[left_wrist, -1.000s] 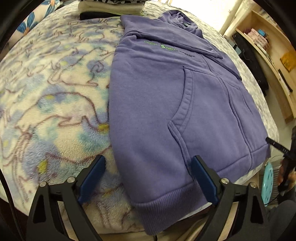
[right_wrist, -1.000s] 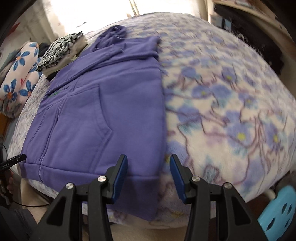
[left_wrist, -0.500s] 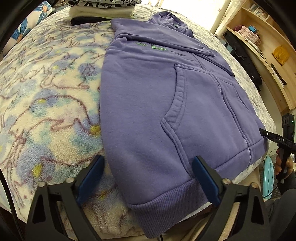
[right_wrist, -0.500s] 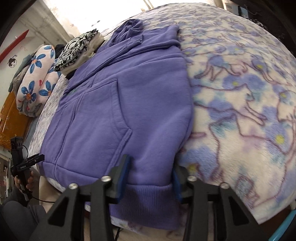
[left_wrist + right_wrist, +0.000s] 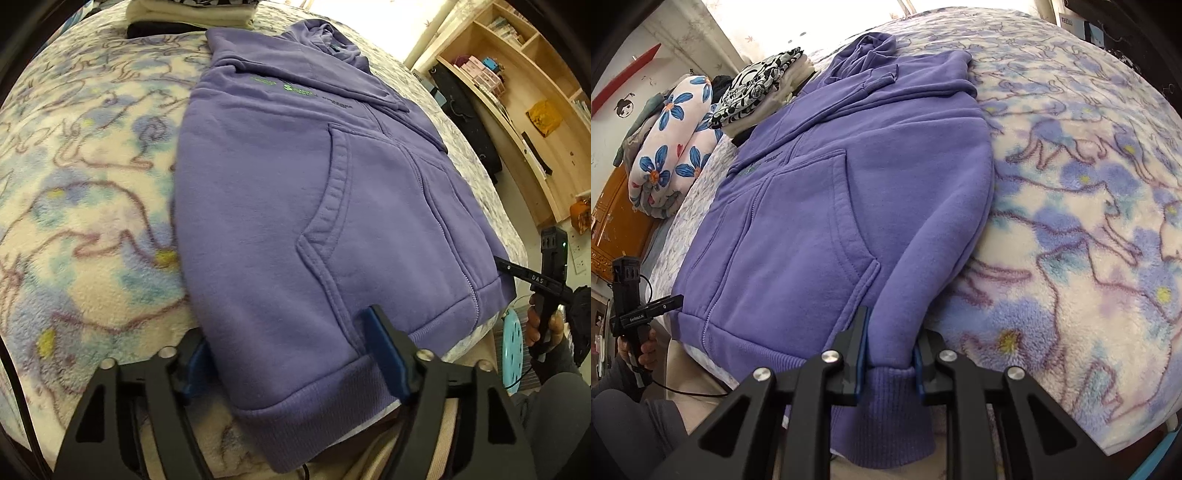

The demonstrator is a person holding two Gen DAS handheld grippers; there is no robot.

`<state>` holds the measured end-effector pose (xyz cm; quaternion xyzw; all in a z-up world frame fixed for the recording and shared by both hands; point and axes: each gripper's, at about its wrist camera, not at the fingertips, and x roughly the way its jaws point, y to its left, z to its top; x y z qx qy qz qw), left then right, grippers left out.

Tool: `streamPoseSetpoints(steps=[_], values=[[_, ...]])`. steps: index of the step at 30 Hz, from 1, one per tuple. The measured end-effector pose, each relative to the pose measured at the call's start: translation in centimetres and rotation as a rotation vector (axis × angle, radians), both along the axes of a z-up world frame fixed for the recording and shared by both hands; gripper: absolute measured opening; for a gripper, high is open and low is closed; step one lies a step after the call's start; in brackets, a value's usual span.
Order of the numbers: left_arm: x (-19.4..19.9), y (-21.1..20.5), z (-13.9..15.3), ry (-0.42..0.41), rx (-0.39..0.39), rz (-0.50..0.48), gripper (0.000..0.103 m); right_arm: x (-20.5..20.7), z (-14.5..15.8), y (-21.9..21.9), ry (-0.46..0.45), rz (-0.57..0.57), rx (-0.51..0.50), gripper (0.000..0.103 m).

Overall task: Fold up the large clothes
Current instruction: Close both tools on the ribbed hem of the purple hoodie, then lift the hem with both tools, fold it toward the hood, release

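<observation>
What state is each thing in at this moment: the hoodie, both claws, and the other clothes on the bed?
Purple zip-front hoodie: flat on the bed, front up, sleeves folded in, hem hanging over the edge.
Left claw: jaws have just been closing around the hem corner, wide apart; grip unclear.
Right claw: jaws have just been closing; pinched on the other hem corner.
Black-and-white patterned folded stack: folded, beside the hood.
Flower-print bedding roll: rolled up.

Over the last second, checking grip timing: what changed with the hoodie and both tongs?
The right tongs have been closing and now pinch the hoodie's hem corner. The left tongs have been closing around the other hem corner but remain open. The hoodie stays flat on the blanket; the stacked clothes are unmoved.
</observation>
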<state>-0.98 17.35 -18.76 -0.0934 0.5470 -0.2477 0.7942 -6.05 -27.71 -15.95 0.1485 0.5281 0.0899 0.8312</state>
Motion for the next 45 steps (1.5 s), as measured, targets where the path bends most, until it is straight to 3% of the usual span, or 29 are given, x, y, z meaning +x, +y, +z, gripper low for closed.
streamPoseSetpoints(steps=[2,3,4,6,7,11,17,21,29,36,45], values=[[0.0,-0.8,0.2,-0.016,0.042,-0.005,0.074,0.0,0.1,0.2,-0.002,0.003,-0.016,0.019],[0.0,-1.2,0.4,-0.031,0.058,-0.009,0.058,0.0,0.2,0.4,-0.007,0.006,-0.031,0.019],[-0.1,-1.4,0.8,-0.047,0.061,-0.003,0.03,0.0,0.3,0.5,-0.01,0.01,-0.041,0.018],[0.0,-1.4,1.4,-0.035,0.026,0.009,0.014,-0.2,0.7,0.9,-0.024,0.017,-0.065,0.017],[0.0,-1.6,1.7,-0.042,0.039,0.02,0.012,-0.3,1.0,1.0,-0.034,0.018,-0.071,0.016],[-0.7,-2.6,2.8,-0.064,0.105,0.038,0.01,-1.3,2.9,1.0,-0.087,0.017,-0.073,0.015],[-2.3,-1.7,5.0,-0.071,0.087,0.059,0.009,-3.1,5.5,1.0,-0.131,0.044,-0.066,0.014],[-3.7,-1.7,6.2,-0.066,0.099,0.025,0.009,-4.1,6.1,1.6,-0.11,0.076,-0.098,0.014],[-5.9,-0.4,7.3,-0.004,0.06,0.01,0.009,-6.3,6.8,0.8,-0.068,0.082,-0.037,0.015],[-2.1,0.6,9.6,-0.017,-0.032,0.068,0.009,-2.7,9.0,-0.7,-0.14,0.017,0.102,0.015],[10.2,-0.7,14.7,-0.166,-0.096,0.132,0.011,8.8,13.4,-2.6,-0.253,-0.098,0.153,0.015]])
